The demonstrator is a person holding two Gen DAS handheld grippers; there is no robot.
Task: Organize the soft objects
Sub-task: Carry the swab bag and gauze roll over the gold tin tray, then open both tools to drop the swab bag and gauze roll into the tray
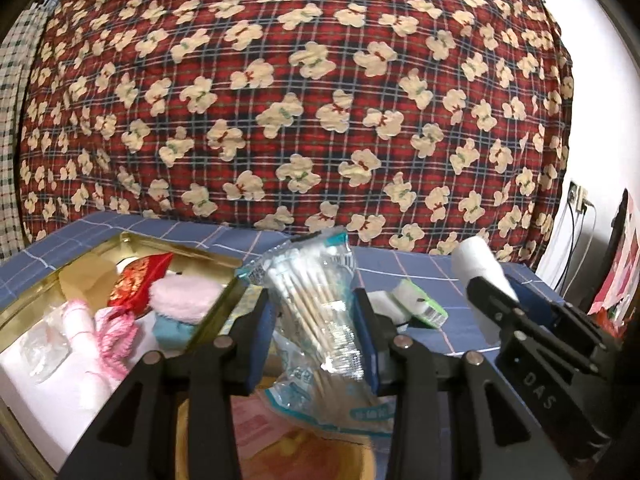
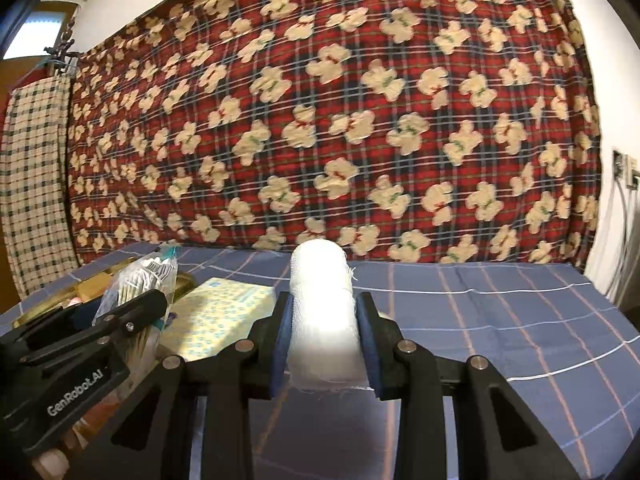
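Observation:
My left gripper (image 1: 314,316) is shut on a clear bag of cotton swabs (image 1: 316,300), held above the table just right of a gold tin box (image 1: 48,280). The tin holds a red pouch (image 1: 138,280), a pink puff (image 1: 184,298), pink yarn (image 1: 116,334) and a blue cloth (image 1: 172,328). My right gripper (image 2: 324,320) is shut on a white gauze roll (image 2: 322,312), upright above the blue checked cloth. The roll also shows in the left wrist view (image 1: 478,264), and the swab bag in the right wrist view (image 2: 138,284).
A yellow patterned tissue pack (image 2: 216,316) lies beside the tin. A green-and-white packet (image 1: 420,302) lies on the blue checked tablecloth (image 2: 500,320). A red teddy-bear quilt (image 1: 300,100) hangs behind. Wall sockets with cables (image 2: 624,168) are at the right.

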